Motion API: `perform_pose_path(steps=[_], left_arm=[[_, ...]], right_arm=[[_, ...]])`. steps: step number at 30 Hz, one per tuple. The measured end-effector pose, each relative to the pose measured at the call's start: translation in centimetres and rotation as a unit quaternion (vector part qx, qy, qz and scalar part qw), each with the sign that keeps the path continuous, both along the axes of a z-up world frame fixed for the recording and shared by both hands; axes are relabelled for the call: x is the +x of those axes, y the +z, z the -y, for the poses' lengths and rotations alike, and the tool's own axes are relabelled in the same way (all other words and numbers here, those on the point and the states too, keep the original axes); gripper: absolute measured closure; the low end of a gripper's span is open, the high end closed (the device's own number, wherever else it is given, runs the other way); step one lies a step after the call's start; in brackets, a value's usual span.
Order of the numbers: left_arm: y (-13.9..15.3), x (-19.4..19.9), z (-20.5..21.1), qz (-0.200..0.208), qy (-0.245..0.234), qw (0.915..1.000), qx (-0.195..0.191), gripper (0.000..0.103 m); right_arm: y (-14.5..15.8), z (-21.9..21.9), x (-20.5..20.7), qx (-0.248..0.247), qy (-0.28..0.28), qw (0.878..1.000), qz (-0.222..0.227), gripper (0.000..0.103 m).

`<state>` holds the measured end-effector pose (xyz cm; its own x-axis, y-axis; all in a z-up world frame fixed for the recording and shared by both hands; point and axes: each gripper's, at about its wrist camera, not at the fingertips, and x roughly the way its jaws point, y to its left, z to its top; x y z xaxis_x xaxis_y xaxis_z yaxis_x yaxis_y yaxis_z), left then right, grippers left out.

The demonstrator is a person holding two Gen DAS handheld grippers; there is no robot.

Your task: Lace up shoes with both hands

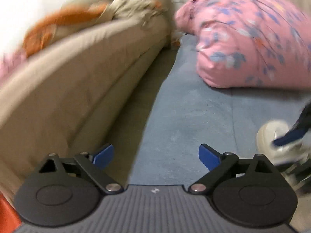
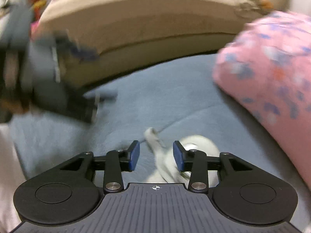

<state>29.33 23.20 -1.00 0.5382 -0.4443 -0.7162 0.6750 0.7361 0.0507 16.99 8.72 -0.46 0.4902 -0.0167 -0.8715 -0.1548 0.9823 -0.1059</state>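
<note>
A white shoe (image 2: 196, 145) lies on the blue-grey cloth (image 2: 155, 97), just under my right gripper (image 2: 156, 156). That gripper is open, and a white lace strip (image 2: 153, 137) runs up loosely between its blue pads (image 2: 135, 155) without being pinched. In the left wrist view the shoe (image 1: 270, 137) sits at the far right edge, with the right gripper's blue finger (image 1: 291, 137) over it. My left gripper (image 1: 155, 157) is open wide above bare cloth (image 1: 184, 116), well left of the shoe, holding nothing. From the right wrist view the left gripper (image 2: 48, 73) is a blurred dark shape at the left.
A beige sofa cushion (image 1: 68, 87) rises along the left and at the back (image 2: 145, 19). A big pink floral pillow (image 1: 252, 38) lies at the right (image 2: 272, 68). An orange and beige cloth (image 1: 64, 21) is draped on the sofa. Both views are motion-blurred.
</note>
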Motion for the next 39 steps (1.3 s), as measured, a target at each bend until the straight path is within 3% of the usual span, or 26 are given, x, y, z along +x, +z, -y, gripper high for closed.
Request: perform_pose_path(steps=[2,6,7,8,9,11,15,19,21,24,26,28,31,33,36,39], left_arm=[[-1.2,0.5,0.5,-0.041,-0.023,0.9989,-0.001,0.014],[-2.9,-0.9,1.9,-0.051,-0.099,0.9933,0.03,0.014],[-3.1,-1.2,2.0,-0.051,-0.114,0.9916,0.034,0.014],[-3.3,-1.6,2.1,-0.051,-0.124,0.9904,0.034,0.014],[-3.3,-1.9,2.1,-0.051,-0.133,0.9893,0.033,0.014],[-3.2,-2.2,2.0,-0.052,-0.14,0.9885,0.027,0.013],[-2.6,-2.4,2.2,-0.053,-0.158,0.986,0.015,0.014],[-1.2,-4.2,1.7,-0.036,-0.217,0.9754,-0.014,0.019],[0.0,-5.6,1.3,-0.011,-0.26,0.9647,-0.037,0.019],[1.6,-8.3,0.9,0.055,-0.326,0.942,-0.056,0.019],[1.7,-10.4,1.0,0.115,-0.364,0.9231,-0.048,0.019],[1.4,-12.7,1.4,0.172,-0.402,0.8988,-0.035,0.019],[1.1,-14.7,1.9,0.179,-0.455,0.8706,-0.059,0.02],[1.4,-15.1,2.1,0.149,-0.478,0.8603,-0.093,0.02],[2.0,-13.9,2.2,0.083,-0.476,0.864,-0.142,0.02],[2.6,-12.6,1.7,0.066,-0.442,0.8801,-0.161,0.02]], right_arm=[[-2.1,-1.0,2.2,-0.026,0.026,0.999,-0.024,0.062],[-6.1,-1.7,5.7,-0.05,0.048,0.994,-0.084,0.062],[-6.8,-1.6,6.3,-0.06,0.049,0.993,-0.091,0.066],[-7.3,-1.5,6.7,-0.072,0.045,0.992,-0.092,0.092],[-7.5,-1.2,6.9,-0.082,0.036,0.992,-0.088,0.1],[-6.7,0.0,6.6,-0.065,0.008,0.995,-0.071,0.099],[-2.8,3.1,4.5,0.023,-0.06,0.997,-0.044,0.099],[1.4,5.1,0.8,0.081,-0.111,0.99,-0.01,0.099],[2.9,5.8,-0.9,0.101,-0.125,0.987,0.007,0.099],[4.8,5.6,-4.1,0.117,-0.134,0.984,0.031,0.099],[5.3,5.6,-6.0,0.122,-0.135,0.982,0.04,0.099],[5.3,5.6,-7.7,0.123,-0.133,0.982,0.042,0.099],[5.4,5.9,-9.6,0.126,-0.131,0.983,0.038,0.099],[5.6,6.3,-10.4,0.138,-0.131,0.981,0.038,0.099],[6.5,7.1,-11.1,0.158,-0.143,0.976,0.052,0.098],[7.5,7.7,-11.1,0.168,-0.147,0.972,0.071,0.098]])
